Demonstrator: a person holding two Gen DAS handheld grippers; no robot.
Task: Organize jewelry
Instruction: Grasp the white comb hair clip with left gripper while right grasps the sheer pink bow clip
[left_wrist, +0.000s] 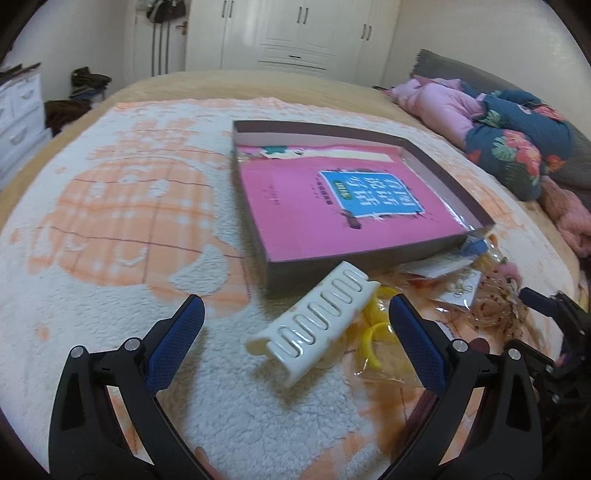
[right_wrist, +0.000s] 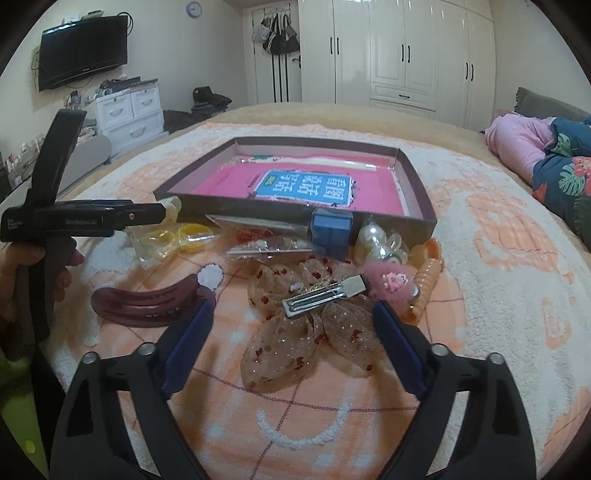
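Observation:
A white slotted hair clip (left_wrist: 314, 325) lies on the blanket between the wide-apart fingers of my left gripper (left_wrist: 295, 306), which is open; the pads do not touch it. Beside it lies a bag of yellow rings (left_wrist: 376, 332). My right gripper (right_wrist: 293, 308) is open and hovers over a sheer spotted bow (right_wrist: 288, 350) with a silver metal clip (right_wrist: 321, 299). Around it lie a maroon hair clip (right_wrist: 147, 306), a small blue box (right_wrist: 330, 236), a pearl piece (right_wrist: 373, 240), a pink fluffy clip (right_wrist: 388, 284) and an orange spiral clip (right_wrist: 424, 288). Behind them a shallow dark box (right_wrist: 258, 212) holds a pink book (right_wrist: 306, 188).
Everything rests on a bed with a white and orange fleece blanket (left_wrist: 129, 221). Pink and floral bedding (left_wrist: 509, 144) is piled at the right. A hand (right_wrist: 22, 258) holds the left gripper at the left of the right wrist view. Wardrobes and white drawers stand beyond the bed.

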